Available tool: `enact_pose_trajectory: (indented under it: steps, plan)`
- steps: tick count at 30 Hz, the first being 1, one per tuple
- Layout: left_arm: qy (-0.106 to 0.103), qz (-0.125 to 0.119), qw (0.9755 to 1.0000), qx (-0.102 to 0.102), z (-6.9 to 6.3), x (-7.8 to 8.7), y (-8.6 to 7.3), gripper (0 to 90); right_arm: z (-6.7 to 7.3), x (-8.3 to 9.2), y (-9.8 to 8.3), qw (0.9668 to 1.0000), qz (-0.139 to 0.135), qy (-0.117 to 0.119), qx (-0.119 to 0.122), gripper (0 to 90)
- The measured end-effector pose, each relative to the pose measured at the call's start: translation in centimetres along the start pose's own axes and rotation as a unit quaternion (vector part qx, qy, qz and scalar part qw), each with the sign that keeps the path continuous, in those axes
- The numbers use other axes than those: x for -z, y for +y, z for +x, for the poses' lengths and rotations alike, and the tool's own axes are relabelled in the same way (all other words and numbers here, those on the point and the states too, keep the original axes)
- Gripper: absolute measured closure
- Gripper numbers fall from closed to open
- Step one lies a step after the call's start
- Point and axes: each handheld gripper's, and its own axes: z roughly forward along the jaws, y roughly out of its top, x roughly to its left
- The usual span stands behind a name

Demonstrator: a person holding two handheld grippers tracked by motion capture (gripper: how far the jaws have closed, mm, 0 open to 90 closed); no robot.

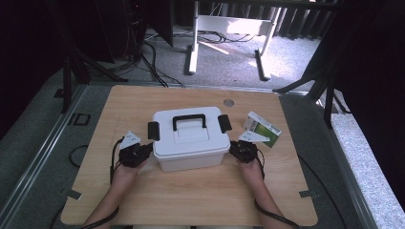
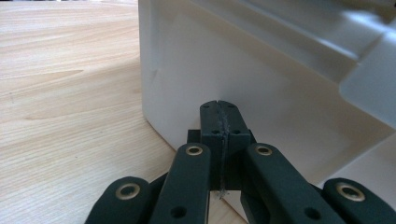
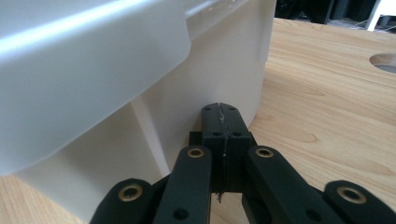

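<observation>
Bracketing the white storage box (image 1: pixel 190 138) mid-surface, left gripper (image 1: pixel 143 151) and right gripper (image 1: pixel 235 149) both closed, empty.
Rigid, slick plastic, probably light: squeeze the end walls or hook the black handle (image 1: pixel 189 121).

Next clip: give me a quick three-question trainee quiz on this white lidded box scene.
1. True or false: both grippers are shut with nothing between their jaws.
2. Which end of the white box does the left gripper face: A) the end at the high view's left, B) the end at its right, C) the lid's top?
3. What lies on the table beyond the right gripper?

Key:
1. True.
2. A.
3. A small green and white carton.
</observation>
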Motion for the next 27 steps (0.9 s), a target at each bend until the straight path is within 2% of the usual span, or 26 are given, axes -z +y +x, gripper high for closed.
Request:
enact_pose_trajectory:
  steps: [15,20,27]
  plan:
    - [-0.026,0.010,0.9996,-0.011,-1.1,0.2,-0.2,90.0,0.7,2.2,-1.1,1.0000,-0.001,-0.006,-0.003,90.0]
    - [-0.034,0.012,0.9992,-0.016,-1.7,0.3,-0.4,90.0,1.4,3.4,-1.5,0.9998,0.004,-0.017,0.009,90.0]
    - [-0.045,0.014,0.9986,-0.022,-2.5,0.4,-0.5,90.0,1.8,4.7,-2.2,0.9998,0.001,-0.019,0.004,90.0]
